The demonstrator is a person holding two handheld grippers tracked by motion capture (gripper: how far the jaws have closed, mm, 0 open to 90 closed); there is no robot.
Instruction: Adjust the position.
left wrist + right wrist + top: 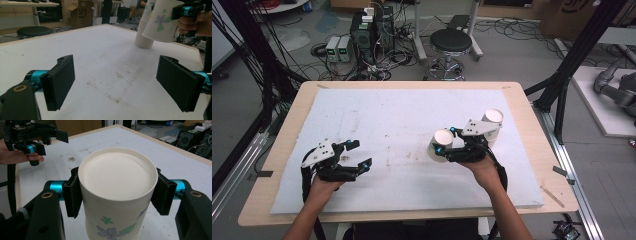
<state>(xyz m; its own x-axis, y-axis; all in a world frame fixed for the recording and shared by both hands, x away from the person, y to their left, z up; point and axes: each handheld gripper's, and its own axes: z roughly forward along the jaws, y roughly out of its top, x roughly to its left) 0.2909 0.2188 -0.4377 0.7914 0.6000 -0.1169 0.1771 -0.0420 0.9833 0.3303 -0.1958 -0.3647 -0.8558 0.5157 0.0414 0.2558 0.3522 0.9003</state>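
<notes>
A white paper cup (442,143) with a flower print is turned bottom up, and my right gripper (445,140) is shut on its sides. In the right gripper view the cup (117,177) sits between the two black pads (72,195), its recessed base facing the camera. In the left gripper view the cup (160,22) hangs a little above the white board, tilted. A stack of upturned paper cups (493,120) stands just behind the right hand, and that stack (143,37) stands on the board. My left gripper (360,153) is open over the board's left part, with nothing between its jaws.
The white foam board (402,115) covers the wooden table (282,150). It has faint brown stains near the middle. Beyond the far edge are a black stool (451,42) and electronics with cables (372,30) on the floor.
</notes>
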